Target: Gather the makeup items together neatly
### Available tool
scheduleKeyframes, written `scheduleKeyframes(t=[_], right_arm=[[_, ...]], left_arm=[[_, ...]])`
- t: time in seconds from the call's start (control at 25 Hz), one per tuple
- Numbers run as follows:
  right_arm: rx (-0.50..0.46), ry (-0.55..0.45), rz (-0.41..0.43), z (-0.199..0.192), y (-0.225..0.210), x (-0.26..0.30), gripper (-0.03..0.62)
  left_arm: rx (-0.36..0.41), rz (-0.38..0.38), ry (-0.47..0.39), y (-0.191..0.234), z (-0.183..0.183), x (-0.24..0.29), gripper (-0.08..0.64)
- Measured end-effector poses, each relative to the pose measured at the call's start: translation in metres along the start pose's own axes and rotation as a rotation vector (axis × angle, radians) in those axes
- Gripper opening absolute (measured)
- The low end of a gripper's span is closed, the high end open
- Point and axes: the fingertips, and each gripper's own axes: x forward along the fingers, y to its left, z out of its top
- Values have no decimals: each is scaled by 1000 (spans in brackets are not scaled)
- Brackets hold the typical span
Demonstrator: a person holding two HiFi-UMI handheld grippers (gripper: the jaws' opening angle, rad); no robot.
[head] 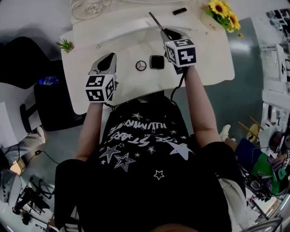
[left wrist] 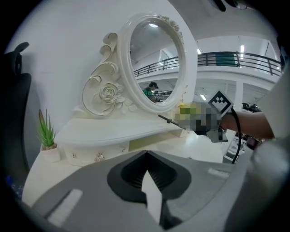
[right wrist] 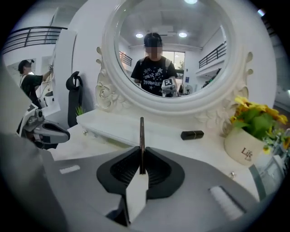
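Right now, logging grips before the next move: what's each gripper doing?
Left gripper: closed, empty.
Right gripper: closed on a thin dark makeup pencil.

A white dressing table (head: 131, 86) carries a raised shelf (head: 127, 29) along its far side. A round compact (head: 141, 65) and a square black case (head: 157, 62) lie side by side near the middle. A black lipstick tube (head: 179, 11) lies on the shelf. A small potted plant (head: 66, 44) stands at the left edge, and a pot of sunflowers (head: 222, 13) at the far right.
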Motion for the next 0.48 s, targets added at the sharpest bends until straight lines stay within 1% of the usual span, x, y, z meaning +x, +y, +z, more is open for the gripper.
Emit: scheduleKeyframes(t=[0.28,0.48], right_arm=[[111,21,-79,-48,-9,-34,66],[134,40,-109,-72,-14,-49,66]], left_arm=[[16,-69,46,-20,-14,10,2],[26,-84,75,-30,-27,13,2]])
